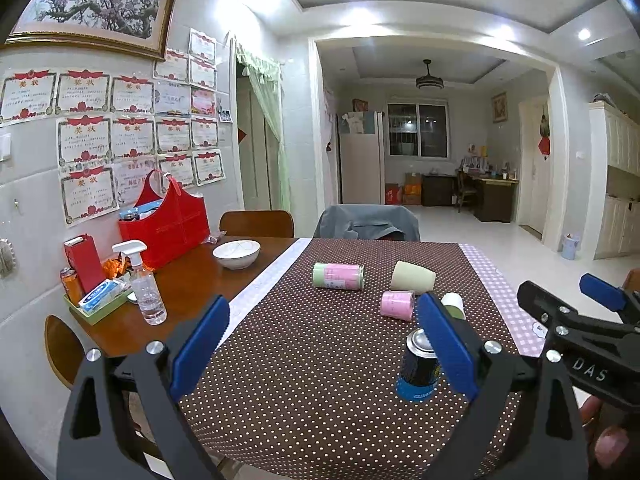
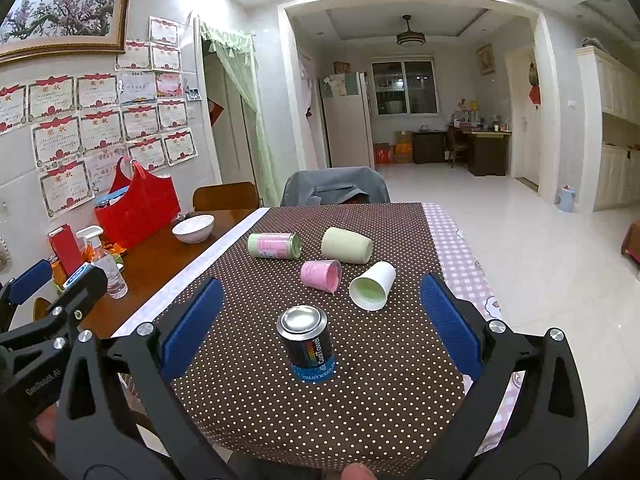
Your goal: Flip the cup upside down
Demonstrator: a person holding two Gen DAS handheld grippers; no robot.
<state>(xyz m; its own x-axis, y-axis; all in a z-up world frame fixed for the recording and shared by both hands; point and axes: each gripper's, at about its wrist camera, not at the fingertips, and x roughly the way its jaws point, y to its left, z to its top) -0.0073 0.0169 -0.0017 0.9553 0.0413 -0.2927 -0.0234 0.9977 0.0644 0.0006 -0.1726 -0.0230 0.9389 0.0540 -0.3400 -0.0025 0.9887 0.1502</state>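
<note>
Home dining room: dining table (image 2: 168, 264), fridge (image 2: 346, 120), framed painting (image 1: 96, 8), wall certificates (image 1: 84, 140).

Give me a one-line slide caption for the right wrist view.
Open right claw faces an upright can; four cups lie tipped on the dotted cloth.

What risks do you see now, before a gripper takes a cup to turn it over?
The white paper cup lies on its side near the pink cup; a wide-open right gripper may knock both and set them rolling. The standing can stands between the gripper and the cups, so a forward reach could tip it.
</note>
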